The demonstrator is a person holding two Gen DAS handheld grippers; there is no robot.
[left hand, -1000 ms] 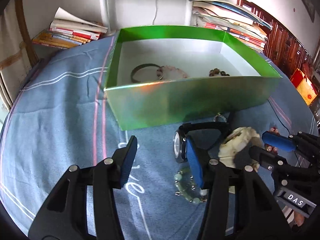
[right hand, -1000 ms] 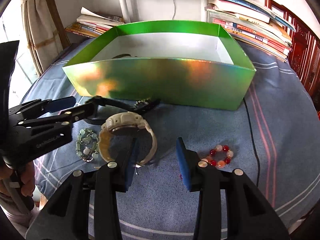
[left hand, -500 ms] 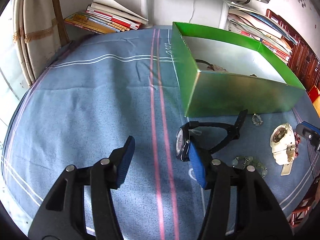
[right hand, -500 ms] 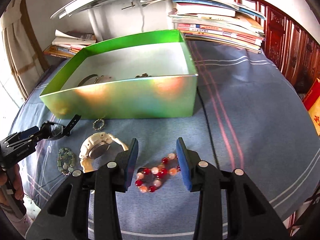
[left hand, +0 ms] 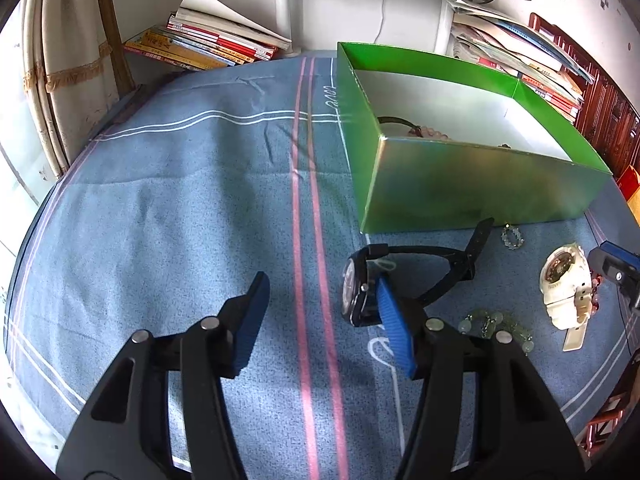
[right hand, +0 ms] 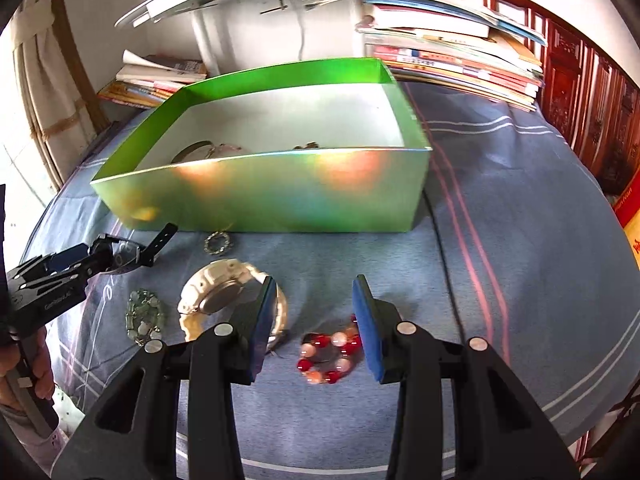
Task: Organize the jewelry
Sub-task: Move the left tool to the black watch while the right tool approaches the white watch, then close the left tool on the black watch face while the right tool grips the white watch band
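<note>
A black watch (left hand: pixel 360 292) lies on the blue cloth with its case against the outer tip of my left gripper's (left hand: pixel 324 316) right finger; the jaws stand open with only cloth between them. In the right wrist view the same left gripper (right hand: pixel 100 256) touches the black watch (right hand: pixel 132 256). My right gripper (right hand: pixel 316 320) is open above a red and peach bead bracelet (right hand: pixel 328 356), its pads not pressing it. A white watch (right hand: pixel 224 300), a green bead bracelet (right hand: pixel 142 316) and a small silver ring of beads (right hand: pixel 218 242) lie in front of the green box (right hand: pixel 280 192).
The green box (left hand: pixel 480 184) holds a dark bangle, a pink bracelet and dark beads. Book stacks (left hand: pixel 208 44) line the back, a curtain hangs left and a wooden cabinet (right hand: pixel 580 92) stands right. A black cable (right hand: pixel 448 280) crosses the cloth. A hand (right hand: pixel 40 372) holds the left gripper.
The left view swung left, so the box now sits at the right; the black watch stayed at the right finger. The right gripper shifted from the white watch to over the red bracelet.
</note>
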